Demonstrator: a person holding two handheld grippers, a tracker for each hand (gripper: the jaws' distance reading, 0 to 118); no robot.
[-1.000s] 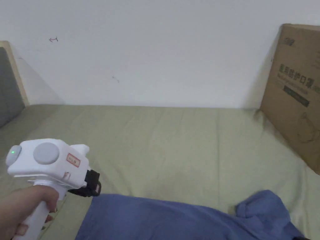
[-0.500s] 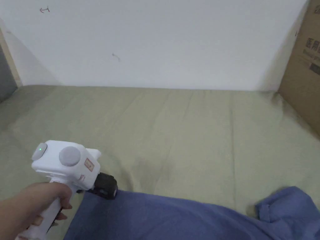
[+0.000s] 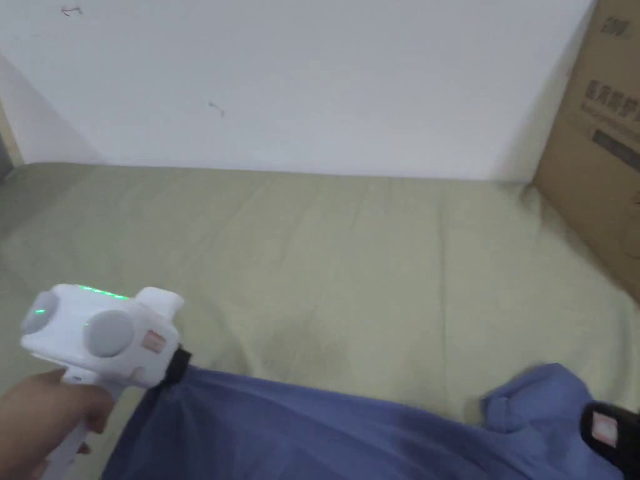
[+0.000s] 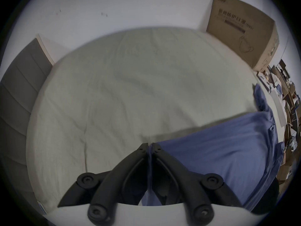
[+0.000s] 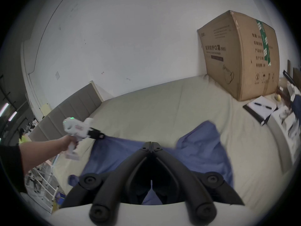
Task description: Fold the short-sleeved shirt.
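Note:
A blue short-sleeved shirt [image 3: 312, 431] lies across the near part of a pale green bed sheet [image 3: 350, 262]. My left gripper [image 3: 180, 367], white with black jaws, is held in a hand at the lower left and is shut on the shirt's left corner. In the left gripper view the jaws [image 4: 149, 148] pinch a fold of blue cloth [image 4: 219, 148]. My right gripper [image 3: 609, 431] sits at the lower right edge beside a bunched sleeve. In the right gripper view its jaws [image 5: 151, 144] are shut with the shirt [image 5: 200, 148] around and under them. The shirt's edge runs taut to the left gripper [image 5: 101, 135].
A large cardboard box [image 3: 600, 144] stands on the bed at the far right against the white wall. A grey padded headboard [image 4: 17, 86] bounds the left side. A clipboard with pens [image 5: 260, 110] and clutter lie beyond the bed's right edge.
The left gripper came down onto the shirt's left corner and shut on it; that corner now lifts slightly. The right gripper has come into the head view at lower right. The camera shifted.

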